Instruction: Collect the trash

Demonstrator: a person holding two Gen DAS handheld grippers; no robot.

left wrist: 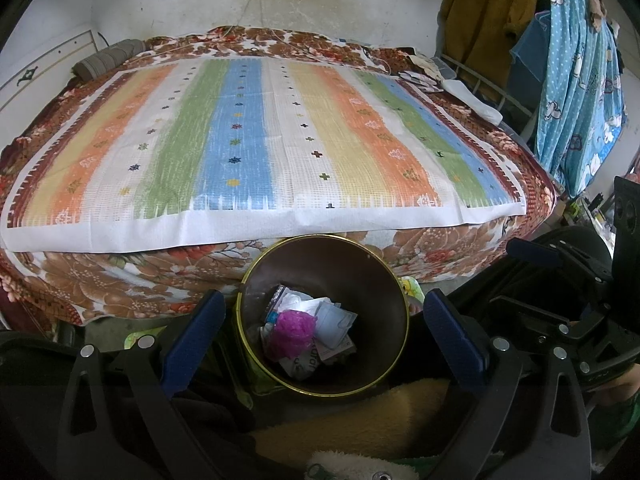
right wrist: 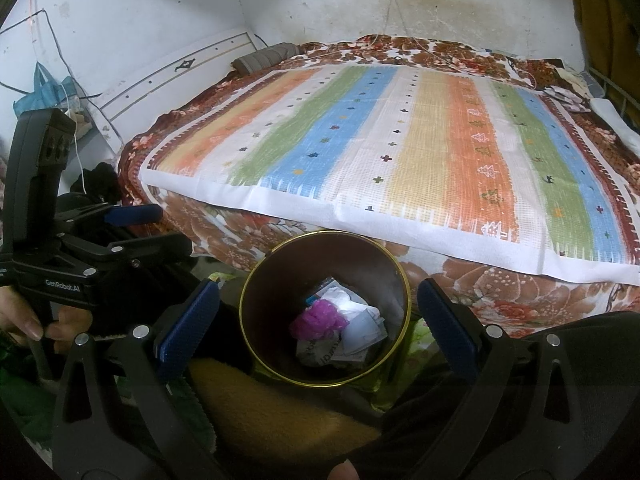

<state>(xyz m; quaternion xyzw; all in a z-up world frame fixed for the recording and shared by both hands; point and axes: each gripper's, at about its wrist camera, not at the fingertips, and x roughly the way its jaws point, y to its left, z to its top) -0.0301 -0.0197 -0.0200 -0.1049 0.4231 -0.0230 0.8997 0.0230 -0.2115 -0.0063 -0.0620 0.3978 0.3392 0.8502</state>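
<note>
A round dark bin with a gold rim (left wrist: pixel 256 270) stands on the floor against the bed, also in the right wrist view (right wrist: pixel 400 264). Inside lie a magenta plastic wad (left wrist: pixel 294 326) (right wrist: pixel 318 318), white crumpled papers (left wrist: pixel 334 316) (right wrist: pixel 362 330) and printed wrappers. My left gripper (left wrist: pixel 320 316) is open and empty above the bin, blue pads either side of it. My right gripper (right wrist: pixel 318 306) is open and empty above the same bin. The left gripper's body shows at the left of the right wrist view (right wrist: pixel 80 264); the right gripper's body shows at the right of the left wrist view (left wrist: pixel 560 280).
A bed with a striped mat (left wrist: pixel 260 140) over a floral blanket (left wrist: pixel 120 280) fills the far side. Small items lie at the bed's far right corner (left wrist: pixel 428 76). Clothes hang at the right (left wrist: pixel 580 60). A yellow plush cloth (left wrist: pixel 360 420) lies below the grippers.
</note>
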